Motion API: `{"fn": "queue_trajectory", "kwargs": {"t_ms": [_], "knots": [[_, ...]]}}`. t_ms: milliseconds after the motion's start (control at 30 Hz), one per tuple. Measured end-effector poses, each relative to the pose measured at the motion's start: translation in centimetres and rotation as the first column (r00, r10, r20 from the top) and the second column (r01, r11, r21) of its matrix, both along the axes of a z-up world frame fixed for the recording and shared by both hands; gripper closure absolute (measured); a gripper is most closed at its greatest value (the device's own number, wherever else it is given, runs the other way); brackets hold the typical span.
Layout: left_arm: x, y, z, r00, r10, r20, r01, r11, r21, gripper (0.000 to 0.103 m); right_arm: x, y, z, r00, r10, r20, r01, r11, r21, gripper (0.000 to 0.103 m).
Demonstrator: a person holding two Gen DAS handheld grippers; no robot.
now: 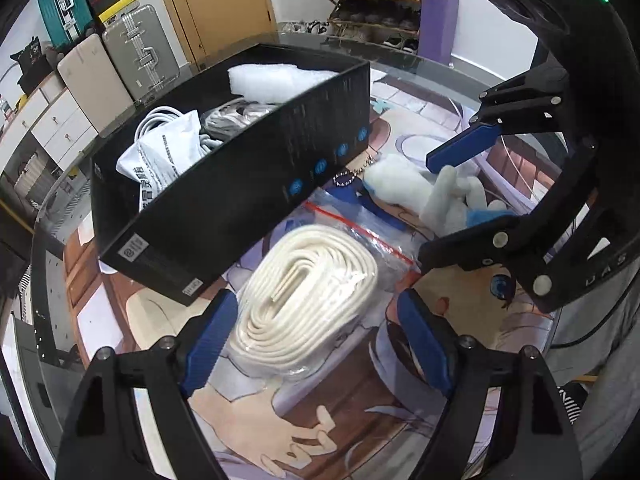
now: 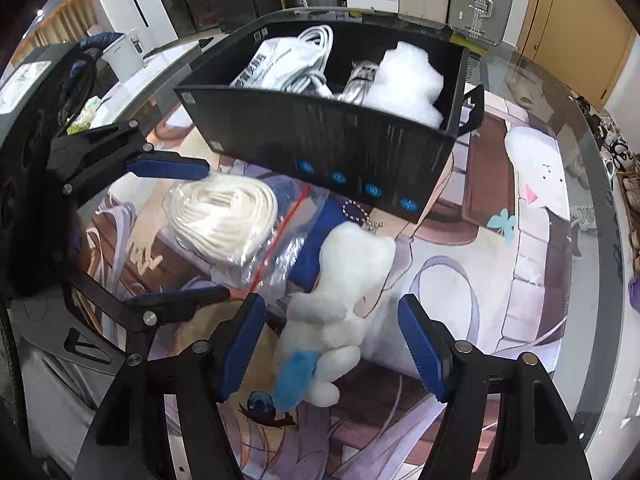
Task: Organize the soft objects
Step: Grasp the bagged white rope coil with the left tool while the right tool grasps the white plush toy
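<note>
left tongs (image 1: 312, 340) wide, astride bagged rope coil (image 1: 308, 296) | right tongs (image 2: 332, 348) wide, over plush toy (image 2: 340, 300), long axis along fingers

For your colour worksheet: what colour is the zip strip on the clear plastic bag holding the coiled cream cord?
Red; the clear plastic bag shows it best in the right wrist view.

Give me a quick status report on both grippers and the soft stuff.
Left gripper open, straddling bagged white cord coil. Right gripper open around plush toy. Both items on the mat, outside black box. Nothing blocking.
</note>
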State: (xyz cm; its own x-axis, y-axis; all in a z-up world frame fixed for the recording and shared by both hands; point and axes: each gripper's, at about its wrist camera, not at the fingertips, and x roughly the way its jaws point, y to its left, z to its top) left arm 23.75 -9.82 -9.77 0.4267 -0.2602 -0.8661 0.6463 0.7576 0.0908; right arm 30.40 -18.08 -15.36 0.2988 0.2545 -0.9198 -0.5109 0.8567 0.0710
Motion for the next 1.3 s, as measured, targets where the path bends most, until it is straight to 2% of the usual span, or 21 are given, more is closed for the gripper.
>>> {"fn": "queue_trajectory", "kwargs": {"t_ms": [233,367,400,500,567,600,667,767,800,867,900,1067,1300], "knots": [[-3.3,0.1,0.9,0.993,-0.011,-0.117,0.007,0.999,-0.036,0.025,0.2,-0.9,0.2,1.0,-0.01,0.0,0.01,1.0,0.007,0.032],[-4.0,0.4,2.1,0.992,0.009,-0.125,-0.022,0.995,-0.098,0.024,0.4,-1.2,0.5,1.0,-0.018,0.001,0.018,1.0,0.018,0.032],[-3.9,0.4,2.2,0.994,0.011,-0.113,-0.022,0.995,-0.094,0.023,0.4,-1.0,0.5,1.0,-0.017,-0.002,0.017,1.0,0.018,0.032],[-2.8,-0.3,1.3,0.997,0.053,-0.054,-0.054,0.999,-0.007,0.021,0.6,-0.8,0.4,1.0,-0.014,-0.003,0.014,1.0,0.011,0.032],[-2.0,-0.9,0.1,0.995,0.084,-0.056,-0.082,0.996,0.034,0.018,0.6,-0.6,0.2,1.0,-0.014,-0.004,0.014,1.0,0.004,0.032],[-1.6,-0.6,-0.1,0.993,0.102,-0.061,-0.101,0.995,0.019,0.019,0.6,-0.5,0.1,1.0,-0.015,-0.001,0.015,1.0,0.001,0.032],[-1.4,-0.2,0.0,0.987,0.13,-0.1,-0.132,0.991,-0.02,0.034,0.6,-0.5,0.0,1.0,-0.015,0.008,0.015,1.0,0.003,0.032],[-2.2,0.1,0.0,0.98,0.169,-0.101,-0.172,0.985,-0.017,0.039,0.1,0.0,0.0,1.0,0.018,0.005,-0.018,1.0,0.018,0.033],[-2.6,0.3,0.1,0.978,0.178,-0.107,-0.181,0.983,-0.02,0.042,-0.2,0.4,-0.1,0.999,0.041,0.004,-0.041,0.999,0.018,0.036],[-3.0,0.8,0.2,0.977,0.184,-0.109,-0.188,0.982,-0.024,0.049,-0.8,0.8,0.1,0.998,0.066,0.002,-0.066,0.998,0.017,0.049],[-3.3,0.9,0.3,0.976,0.19,-0.11,-0.194,0.981,-0.028,0.05,-0.9,0.9,0.2,0.997,0.074,-0.001,-0.074,0.997,0.017,0.059],[-3.0,2.1,0.2,0.964,0.236,-0.122,-0.243,0.969,-0.051,0.059,-1.3,1.1,0.5,0.996,0.087,-0.001,-0.087,0.996,0.014,0.061],[-1.9,3.1,0.2,0.952,0.283,-0.12,-0.291,0.955,-0.063,0.063,-0.9,-0.2,0.6,0.999,0.054,-0.007,-0.054,0.998,0.013,0.061]]}}
